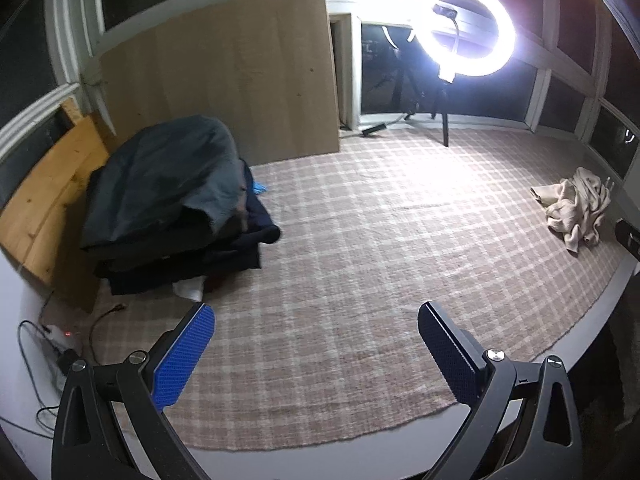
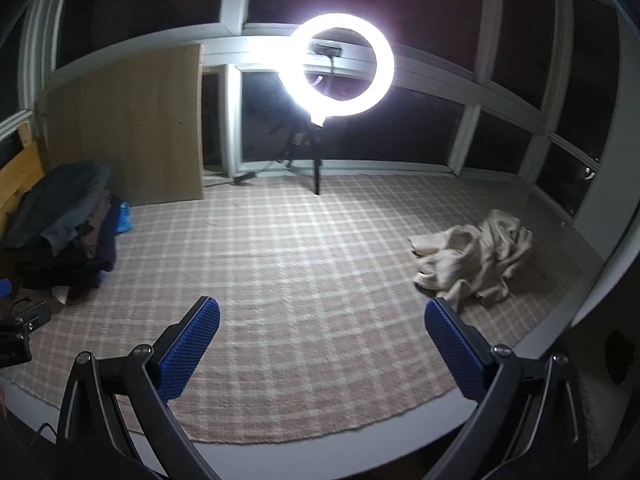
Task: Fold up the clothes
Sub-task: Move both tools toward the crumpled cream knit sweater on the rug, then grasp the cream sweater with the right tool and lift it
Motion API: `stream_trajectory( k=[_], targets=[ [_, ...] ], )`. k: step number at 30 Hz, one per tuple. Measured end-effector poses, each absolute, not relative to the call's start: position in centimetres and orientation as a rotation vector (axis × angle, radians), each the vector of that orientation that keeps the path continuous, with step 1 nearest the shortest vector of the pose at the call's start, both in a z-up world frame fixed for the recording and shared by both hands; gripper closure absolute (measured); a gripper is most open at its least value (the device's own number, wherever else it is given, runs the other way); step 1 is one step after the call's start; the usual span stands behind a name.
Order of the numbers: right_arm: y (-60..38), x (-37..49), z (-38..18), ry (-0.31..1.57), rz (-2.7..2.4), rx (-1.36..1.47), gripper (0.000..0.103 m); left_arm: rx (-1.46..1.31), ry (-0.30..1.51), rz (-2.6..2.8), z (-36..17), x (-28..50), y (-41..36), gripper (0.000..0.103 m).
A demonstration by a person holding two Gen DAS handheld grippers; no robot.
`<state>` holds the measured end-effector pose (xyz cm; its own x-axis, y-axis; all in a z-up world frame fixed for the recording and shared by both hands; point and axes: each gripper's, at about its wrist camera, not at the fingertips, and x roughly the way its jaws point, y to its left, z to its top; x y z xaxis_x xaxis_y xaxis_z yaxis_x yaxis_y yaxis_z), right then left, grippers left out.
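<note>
Right wrist view shows my right gripper [image 2: 322,340] spread wide and empty over the checked rug [image 2: 304,264], the crumpled cream garment [image 2: 476,258] just ahead to its right. My left gripper [image 1: 316,348] gapes empty too, near the stack of dark folded clothes [image 1: 172,208]. I'd pinch one cream hem, not the bunch, then spread it flat

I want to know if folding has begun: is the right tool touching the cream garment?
Apart. The right wrist view shows the right tool open above bare rug, the cream garment lying beyond its right fingertip.
</note>
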<state>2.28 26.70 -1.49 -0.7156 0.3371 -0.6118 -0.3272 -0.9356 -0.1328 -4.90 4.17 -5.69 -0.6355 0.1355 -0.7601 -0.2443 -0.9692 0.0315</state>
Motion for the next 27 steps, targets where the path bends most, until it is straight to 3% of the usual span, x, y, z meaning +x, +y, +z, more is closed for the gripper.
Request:
stream_trajectory(
  k=[16,27],
  targets=[
    [33.9,2.5,-2.3,-0.009,2.545,-0.933,0.0,-1.179,0.153,2.583,-5.7,-6.8,11.1,0.001],
    [46.2,-0.9,-4.1,0.115,2.616,-0.94,0.0,-1.247,0.128,2.592,-5.9,-9.0,21.5,0.007]
  ],
)
